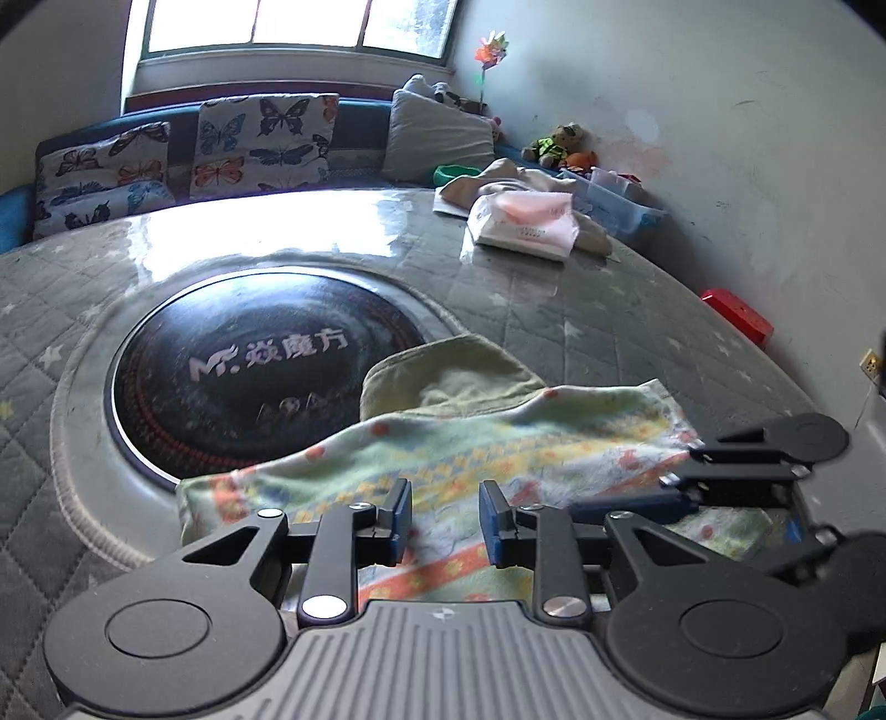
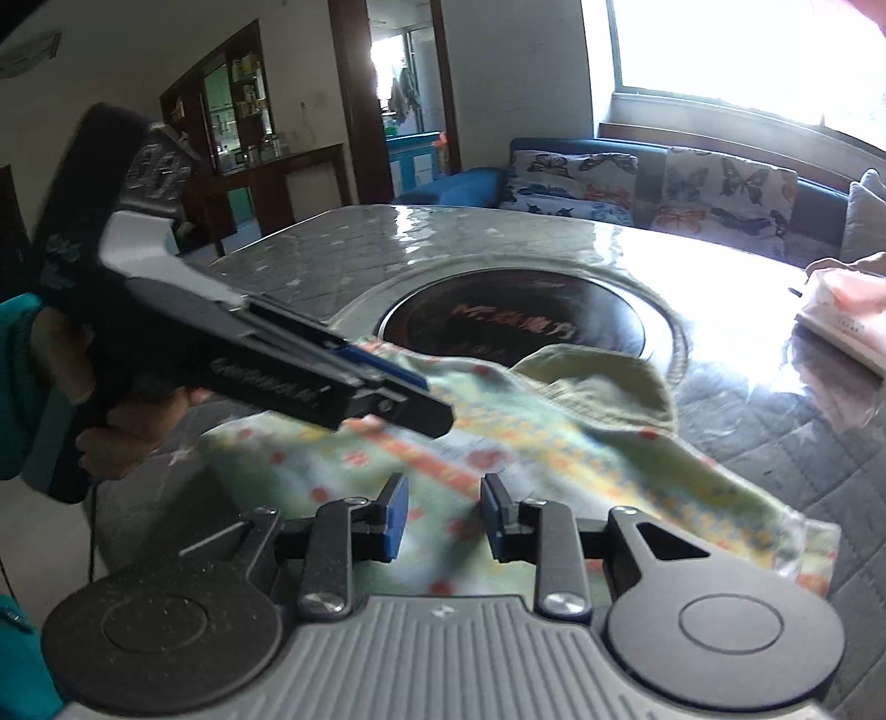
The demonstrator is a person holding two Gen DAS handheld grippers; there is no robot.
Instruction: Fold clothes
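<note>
Left gripper (image 1: 446,520): jaws spread above the patterned cloth (image 1: 443,454).
Right gripper (image 2: 444,518): jaws spread over the cloth.
Cloth: lies rumpled on the quilted bench (image 1: 581,310).

Window (image 1: 293,22) daylight glares off table (image 1: 310,221); cloth (image 2: 498,443) blurred.

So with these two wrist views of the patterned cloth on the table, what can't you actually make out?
- Near edge of the patterned cloth: hidden under each camera's own gripper body, both views.
- Cloth's print: smeared by motion blur in the right wrist view.
- Right gripper: edge-on at the cloth corner in the left wrist view, so its grip is unclear.
- Olive garment: its lower part is covered by the patterned cloth.
- Left gripper: open, empty.
</note>
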